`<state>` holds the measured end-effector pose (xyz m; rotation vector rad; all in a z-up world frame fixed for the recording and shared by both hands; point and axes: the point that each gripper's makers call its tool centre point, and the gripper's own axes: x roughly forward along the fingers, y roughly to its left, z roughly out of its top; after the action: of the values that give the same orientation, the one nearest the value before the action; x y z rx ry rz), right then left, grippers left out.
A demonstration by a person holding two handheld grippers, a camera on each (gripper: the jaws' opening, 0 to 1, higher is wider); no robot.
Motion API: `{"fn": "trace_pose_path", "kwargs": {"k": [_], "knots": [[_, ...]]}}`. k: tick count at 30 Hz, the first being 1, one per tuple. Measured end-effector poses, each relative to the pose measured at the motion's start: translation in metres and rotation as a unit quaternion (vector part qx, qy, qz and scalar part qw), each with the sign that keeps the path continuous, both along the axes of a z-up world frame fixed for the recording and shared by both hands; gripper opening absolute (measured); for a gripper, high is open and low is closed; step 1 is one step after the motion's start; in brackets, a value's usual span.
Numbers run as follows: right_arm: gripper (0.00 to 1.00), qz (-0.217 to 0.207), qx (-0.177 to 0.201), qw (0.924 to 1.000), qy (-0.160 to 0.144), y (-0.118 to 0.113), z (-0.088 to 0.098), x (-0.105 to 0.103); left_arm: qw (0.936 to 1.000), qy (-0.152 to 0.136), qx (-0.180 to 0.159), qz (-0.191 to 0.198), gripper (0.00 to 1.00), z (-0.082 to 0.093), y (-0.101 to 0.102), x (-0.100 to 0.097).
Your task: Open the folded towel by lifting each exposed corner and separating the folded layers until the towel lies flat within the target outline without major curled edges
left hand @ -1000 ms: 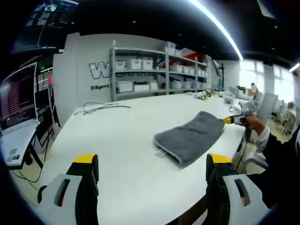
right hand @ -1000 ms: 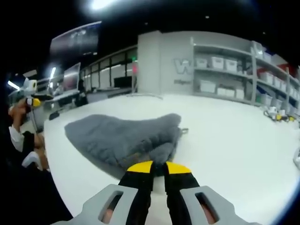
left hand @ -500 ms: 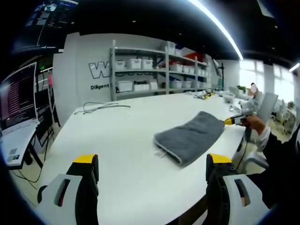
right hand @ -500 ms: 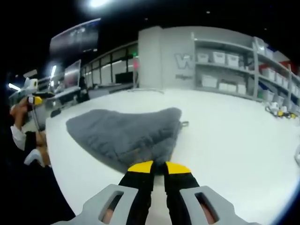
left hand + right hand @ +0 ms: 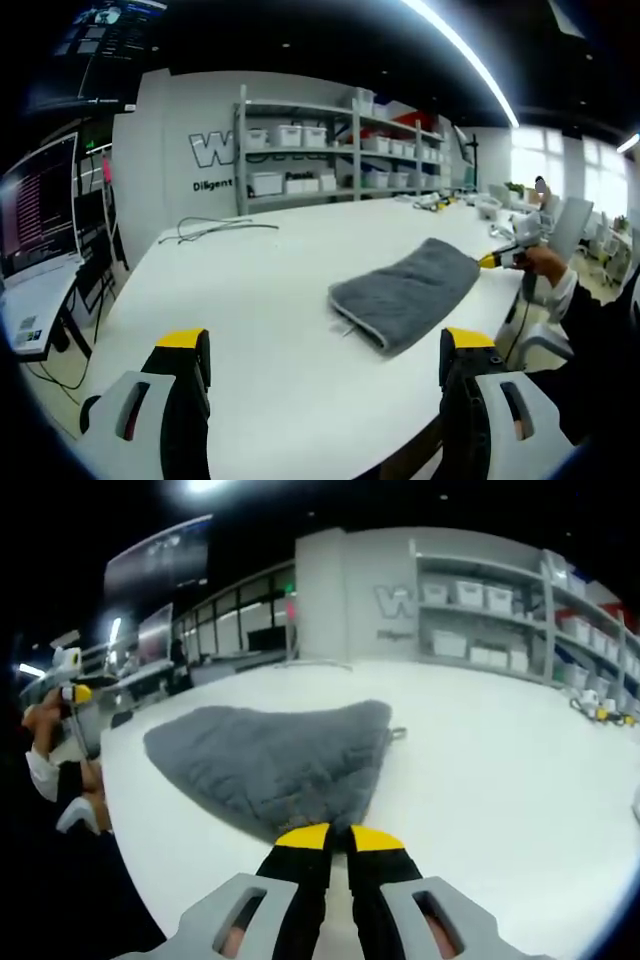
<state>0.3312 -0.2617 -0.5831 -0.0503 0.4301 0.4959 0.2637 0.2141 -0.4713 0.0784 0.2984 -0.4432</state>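
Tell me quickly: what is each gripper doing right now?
Left gripper: open, holding nothing.
Right gripper: closed on the edge of the grey towel.

The wall [image 5: 200, 130] reads "W" above "Diligent".

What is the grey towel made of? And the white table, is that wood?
The towel looks like soft, fuzzy cloth, probably terry or microfibre: its surface is nubbly and matte. The table looks smooth and slightly glossy white, likely laminate or painted board; no wood grain shows.
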Motion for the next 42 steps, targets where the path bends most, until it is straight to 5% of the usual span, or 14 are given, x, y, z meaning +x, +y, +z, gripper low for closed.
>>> {"fn": "trace_pose_path", "kwargs": {"k": [32,42], "knots": [[0.02,0.002,0.01,0.9995,0.031,0.004,-0.011,-0.008,1.0,0.005,0.004,-0.001,0.93,-0.004,-0.001,0.001],[0.03,0.003,0.008,0.9995,0.032,0.003,-0.012,-0.007,0.9995,-0.011,-0.029,0.006,0.92,0.006,-0.002,0.004]]}}
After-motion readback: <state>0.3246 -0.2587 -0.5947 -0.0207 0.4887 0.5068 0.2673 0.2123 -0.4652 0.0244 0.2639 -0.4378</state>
